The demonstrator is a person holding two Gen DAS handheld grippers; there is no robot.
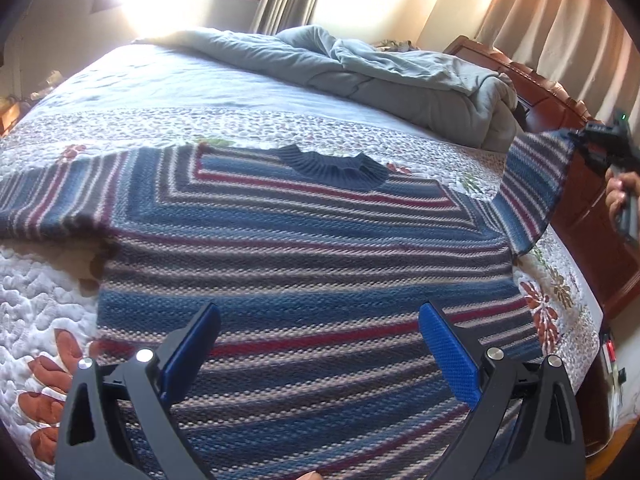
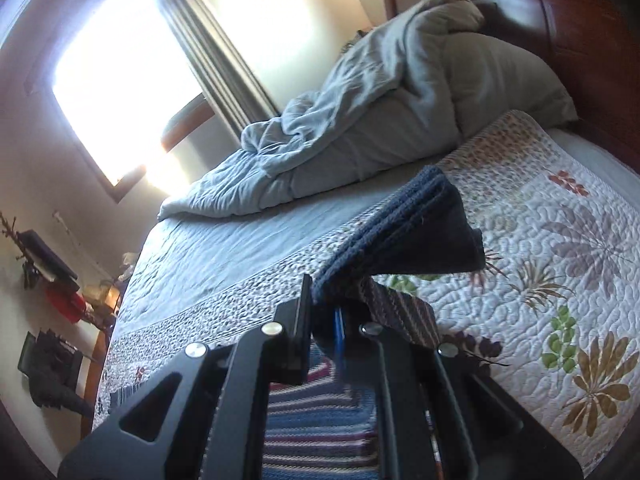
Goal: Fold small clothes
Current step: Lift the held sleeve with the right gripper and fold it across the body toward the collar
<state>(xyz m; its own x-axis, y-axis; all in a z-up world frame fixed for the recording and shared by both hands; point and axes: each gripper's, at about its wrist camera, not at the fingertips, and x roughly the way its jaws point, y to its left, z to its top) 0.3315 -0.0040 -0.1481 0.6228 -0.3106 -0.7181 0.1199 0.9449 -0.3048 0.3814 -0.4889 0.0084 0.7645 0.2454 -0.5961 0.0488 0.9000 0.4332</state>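
A blue, red and grey striped knit sweater (image 1: 304, 248) lies flat on the quilted bed, its dark collar (image 1: 336, 166) at the far side. My left gripper (image 1: 320, 344) is open and empty, hovering just above the sweater's lower body. My right gripper (image 2: 324, 320) is shut on the dark ribbed cuff (image 2: 404, 232) of the sweater's right sleeve. In the left wrist view the right gripper (image 1: 580, 140) holds that sleeve (image 1: 532, 192) lifted off the bed at the right. The left sleeve (image 1: 44, 204) lies flat at the left.
A floral quilt (image 1: 36, 304) covers the bed. A bunched grey duvet (image 1: 400, 76) lies at the far side by the dark wooden headboard (image 1: 560, 96). A bright window and curtains stand behind. A cluttered side table (image 2: 60, 292) stands beyond the bed.
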